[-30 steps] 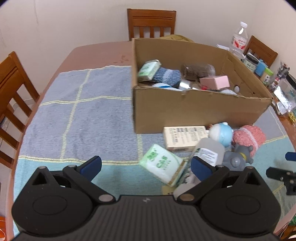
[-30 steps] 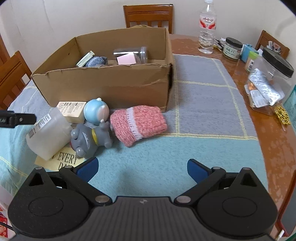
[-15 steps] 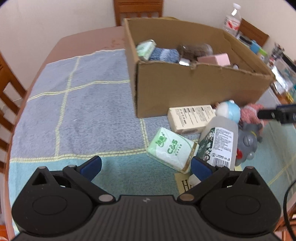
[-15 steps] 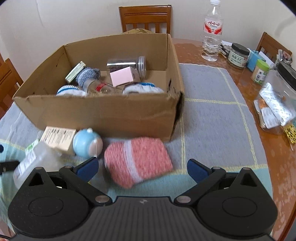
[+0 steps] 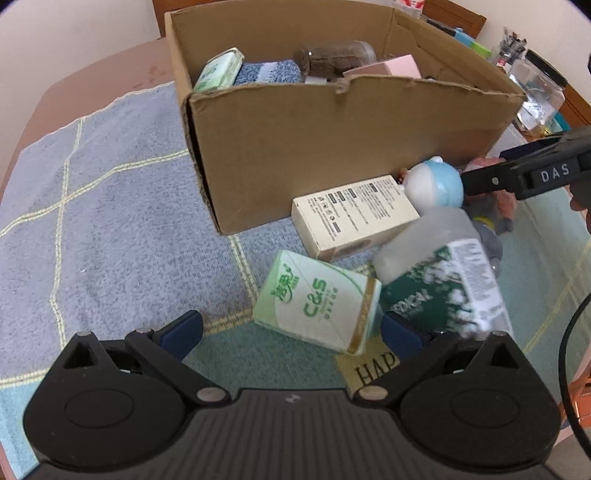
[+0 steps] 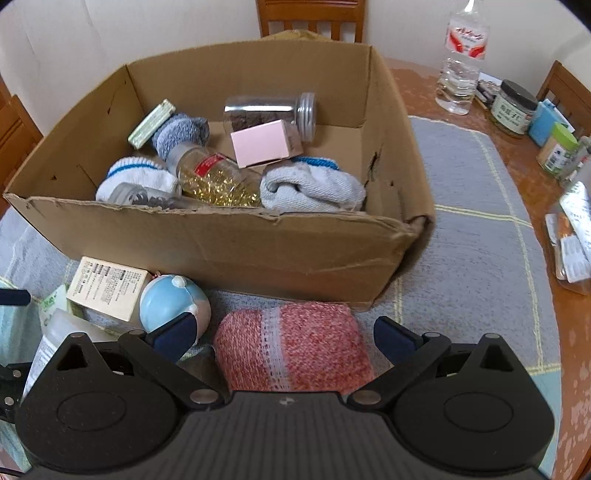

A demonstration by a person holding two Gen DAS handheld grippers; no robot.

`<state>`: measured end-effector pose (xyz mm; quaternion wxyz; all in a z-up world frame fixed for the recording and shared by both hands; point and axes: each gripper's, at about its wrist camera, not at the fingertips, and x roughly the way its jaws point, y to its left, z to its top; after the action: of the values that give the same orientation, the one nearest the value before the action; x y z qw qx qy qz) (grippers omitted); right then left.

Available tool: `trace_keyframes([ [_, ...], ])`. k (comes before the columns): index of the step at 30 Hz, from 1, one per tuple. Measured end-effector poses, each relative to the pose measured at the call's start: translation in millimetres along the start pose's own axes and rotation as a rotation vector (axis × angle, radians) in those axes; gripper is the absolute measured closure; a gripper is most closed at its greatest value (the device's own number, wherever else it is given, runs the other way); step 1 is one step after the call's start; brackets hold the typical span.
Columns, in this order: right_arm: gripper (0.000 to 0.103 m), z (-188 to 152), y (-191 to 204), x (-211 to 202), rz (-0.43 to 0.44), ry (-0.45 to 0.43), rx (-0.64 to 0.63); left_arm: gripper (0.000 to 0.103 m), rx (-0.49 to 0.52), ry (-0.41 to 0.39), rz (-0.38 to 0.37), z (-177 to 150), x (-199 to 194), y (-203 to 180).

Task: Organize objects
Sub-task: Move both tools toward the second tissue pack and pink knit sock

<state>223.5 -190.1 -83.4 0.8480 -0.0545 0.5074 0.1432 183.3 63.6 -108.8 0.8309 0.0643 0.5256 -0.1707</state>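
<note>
An open cardboard box point(image 5: 332, 147) point(image 6: 221, 240) holds jars, socks and small packs. In front of it lie a green tissue pack point(image 5: 317, 299), a cream carton point(image 5: 354, 218), a translucent bottle point(image 5: 443, 273), a blue-white toy point(image 5: 436, 182) point(image 6: 171, 301) and a pink knit sock point(image 6: 291, 347). My left gripper point(image 5: 295, 332) is open, its fingers either side of the tissue pack. My right gripper point(image 6: 286, 332) is open with the pink sock between its fingers; it also shows in the left wrist view point(image 5: 524, 175).
A grey-blue checked cloth point(image 5: 110, 206) covers the wooden table point(image 6: 524, 155). A water bottle point(image 6: 461, 62), jars and small containers point(image 6: 513, 107) stand at the right. A grey toy point(image 5: 487, 240) lies behind the bottle. A chair point(image 6: 310, 14) stands behind the box.
Both grippers have moved forward and down toward the items in front of the box. The right gripper now straddles the pink sock; the left has closed in on the tissue pack.
</note>
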Motion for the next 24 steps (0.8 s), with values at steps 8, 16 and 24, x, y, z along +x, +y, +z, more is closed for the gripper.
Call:
trace_keyframes([
  [8, 0.0, -1, -17, 9, -0.002, 0.036, 0.017, 0.001, -0.023, -0.011, 0.07, 4, 3, 13],
  [16, 0.0, -10, -42, 2, -0.03, 0.038, 0.075, 0.001, -0.069, -0.014, 0.118, 0, -2, 36],
  [24, 0.0, -20, -48, -17, -0.003, -0.007, -0.009, 0.001, 0.006, -0.041, 0.104, 2, -3, 31],
])
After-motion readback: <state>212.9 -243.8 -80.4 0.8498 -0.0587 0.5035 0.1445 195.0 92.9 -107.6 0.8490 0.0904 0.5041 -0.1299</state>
